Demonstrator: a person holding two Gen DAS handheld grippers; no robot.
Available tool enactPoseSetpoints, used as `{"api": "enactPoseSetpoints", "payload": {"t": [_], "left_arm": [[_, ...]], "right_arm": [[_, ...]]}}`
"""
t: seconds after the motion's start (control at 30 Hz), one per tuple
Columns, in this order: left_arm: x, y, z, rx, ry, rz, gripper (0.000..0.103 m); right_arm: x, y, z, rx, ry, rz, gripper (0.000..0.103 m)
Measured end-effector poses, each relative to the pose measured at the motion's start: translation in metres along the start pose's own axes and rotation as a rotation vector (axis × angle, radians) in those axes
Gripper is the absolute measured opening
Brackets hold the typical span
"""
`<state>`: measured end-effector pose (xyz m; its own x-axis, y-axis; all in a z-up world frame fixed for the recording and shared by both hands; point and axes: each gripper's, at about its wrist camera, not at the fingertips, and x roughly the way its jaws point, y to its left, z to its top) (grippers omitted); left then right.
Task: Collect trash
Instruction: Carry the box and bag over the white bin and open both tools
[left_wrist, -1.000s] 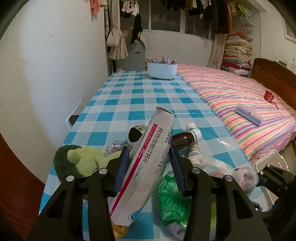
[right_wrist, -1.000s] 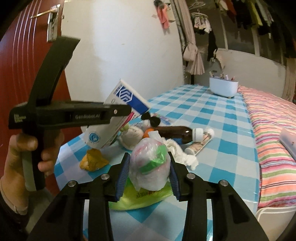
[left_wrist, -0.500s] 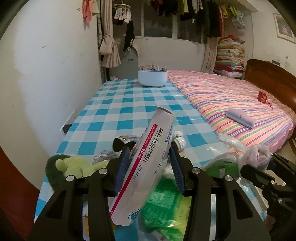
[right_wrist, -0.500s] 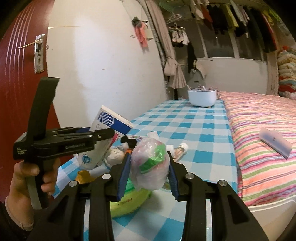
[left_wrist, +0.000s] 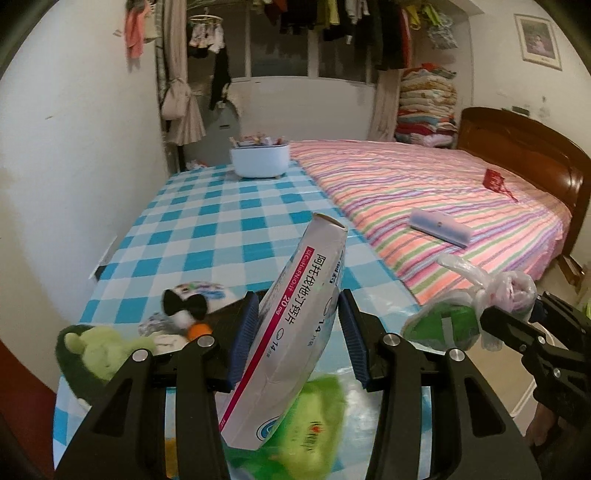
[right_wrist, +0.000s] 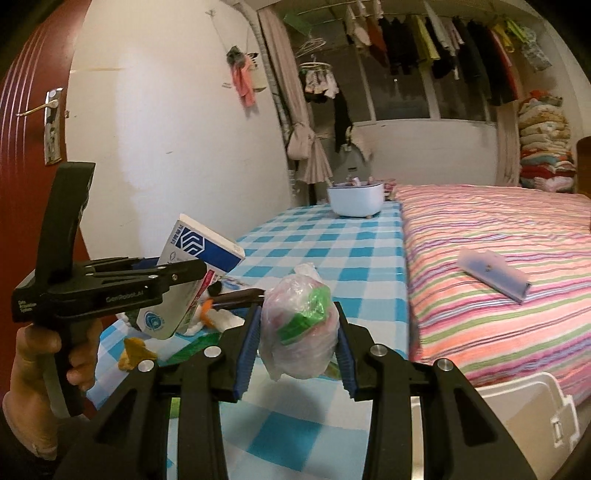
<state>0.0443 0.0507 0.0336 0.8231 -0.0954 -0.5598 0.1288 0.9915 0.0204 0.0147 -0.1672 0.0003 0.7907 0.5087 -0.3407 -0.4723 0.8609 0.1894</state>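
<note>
Left gripper (left_wrist: 295, 332): jaws pinch a flattened medicine box (left_wrist: 291, 332), which stands tilted between the blue pads, its open end up and away from the jaws, its lower end hanging below them. Seen from the right wrist, the same box (right_wrist: 199, 254) juts from the left gripper (right_wrist: 177, 277), held by a hand (right_wrist: 44, 354) at the grip.

Right gripper (right_wrist: 295, 332): jaws pinch a knotted plastic bag (right_wrist: 299, 328), clear film over green and pink contents, pads pressed on both its sides. From the left wrist, that bag (left_wrist: 476, 295) sits off to the right of the left jaws.

Below the left jaws lies a green packet (left_wrist: 306, 432), blurred. Left of them, on the checked surface (left_wrist: 229, 229), lie a green plush (left_wrist: 99, 350) and a small black-and-white toy (left_wrist: 184, 306). Beyond both pairs of jaws, at the far end of the surface, stands a white tub (left_wrist: 258, 158). Right of the jaws is a striped bed (right_wrist: 498, 258); below the right jaws, a white bin (right_wrist: 528, 406) shows at the edge.
</note>
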Motion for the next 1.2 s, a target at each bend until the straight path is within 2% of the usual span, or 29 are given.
{"api": "enactPoseSetpoints", "payload": {"t": [0.33,0.67,0.83,0.9,1.2], "left_arm": [[0.002,-0.056,0.004,0.069,-0.008,-0.107,0.044],[0.0,-0.108,0.001,0.142,-0.008,-0.19,0.044],[0.0,-0.126,-0.001,0.166,-0.006,-0.221,0.044],[0.001,-0.134,-0.001,0.176,-0.005,-0.238,0.044],[0.007,-0.168,-0.009,0.215,0.03,-0.32,0.044]], "right_arm": [[-0.036,-0.036,-0.006,0.057,-0.019,-0.142,0.037],[-0.072,-0.075,-0.018,0.123,-0.036,-0.32,0.037],[-0.088,-0.094,-0.024,0.17,-0.066,-0.386,0.047],[-0.096,-0.098,-0.026,0.183,-0.091,-0.409,0.064],[-0.128,-0.117,-0.025,0.25,-0.22,-0.462,0.065]]}}
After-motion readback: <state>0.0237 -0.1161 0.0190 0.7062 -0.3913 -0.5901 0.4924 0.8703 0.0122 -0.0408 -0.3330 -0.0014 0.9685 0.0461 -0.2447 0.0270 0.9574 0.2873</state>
